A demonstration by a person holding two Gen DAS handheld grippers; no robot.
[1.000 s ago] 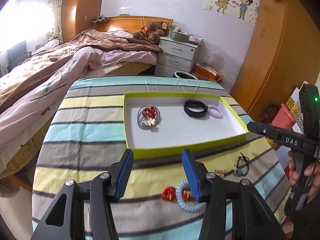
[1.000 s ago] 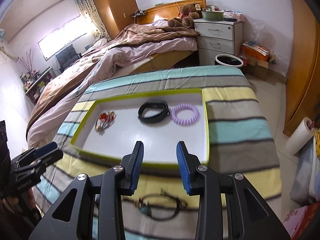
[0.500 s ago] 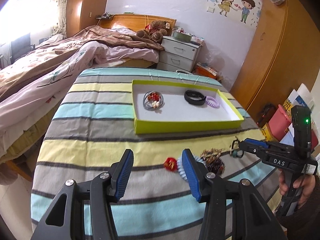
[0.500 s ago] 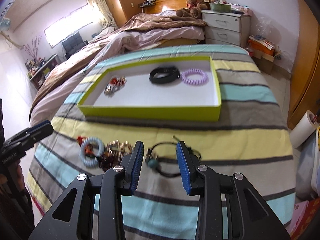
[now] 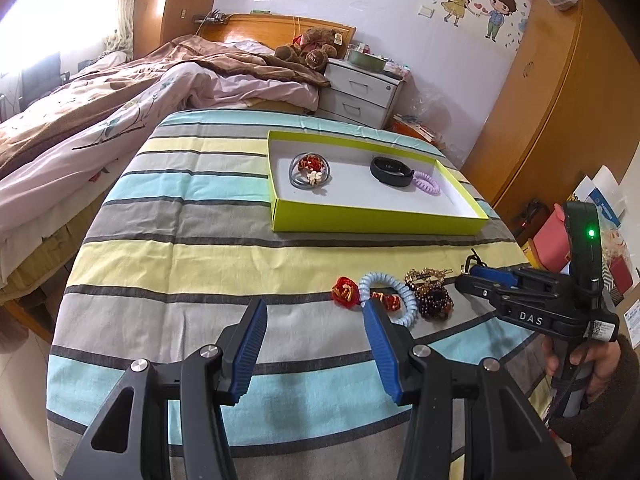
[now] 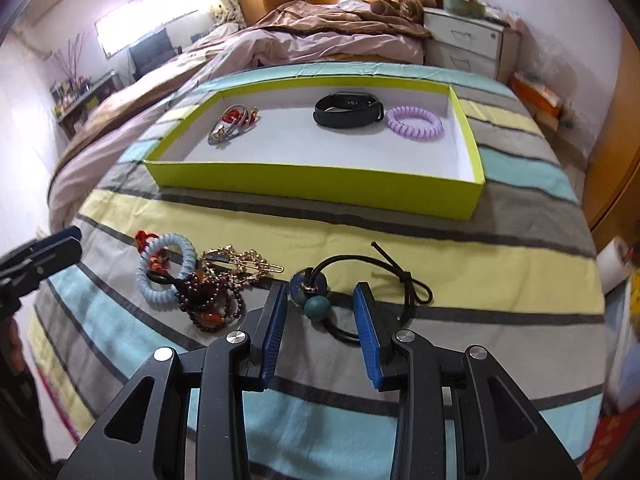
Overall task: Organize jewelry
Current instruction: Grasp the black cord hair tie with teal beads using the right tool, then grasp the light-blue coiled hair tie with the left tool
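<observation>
Right wrist view, left to right: what lies ahead of each claw.
Left gripper (image 5: 316, 344): released, nothing between its blue pads, hanging over the striped cloth (image 5: 168, 264).
Pale blue coil hair tie (image 6: 166, 270): left of the right claw, just ahead-right of the left one, tangled with a red knotted ornament (image 5: 345, 291).
Gold hair clip (image 6: 240, 261) and dark red bead bracelet (image 6: 212, 304): just left of the right claw, touching the coil tie.
Black cord necklace with a blue disc and teal bead (image 6: 310, 290): directly ahead of the right claw, beads in line with the gap.
Right gripper (image 6: 322, 320): released, pads apart either side of the beads, not yet pressing.
Lime-green shallow box (image 6: 312, 184): beyond both claws, already holding a grey ring set (image 6: 232, 122), a black wristband (image 6: 346, 110) and a lilac coil tie (image 6: 414, 122).
Doing it well: probably lower squarely over the beads, pinch them rather than the thin cord, then lift clear of the neighbouring pile before heading to the box.
</observation>
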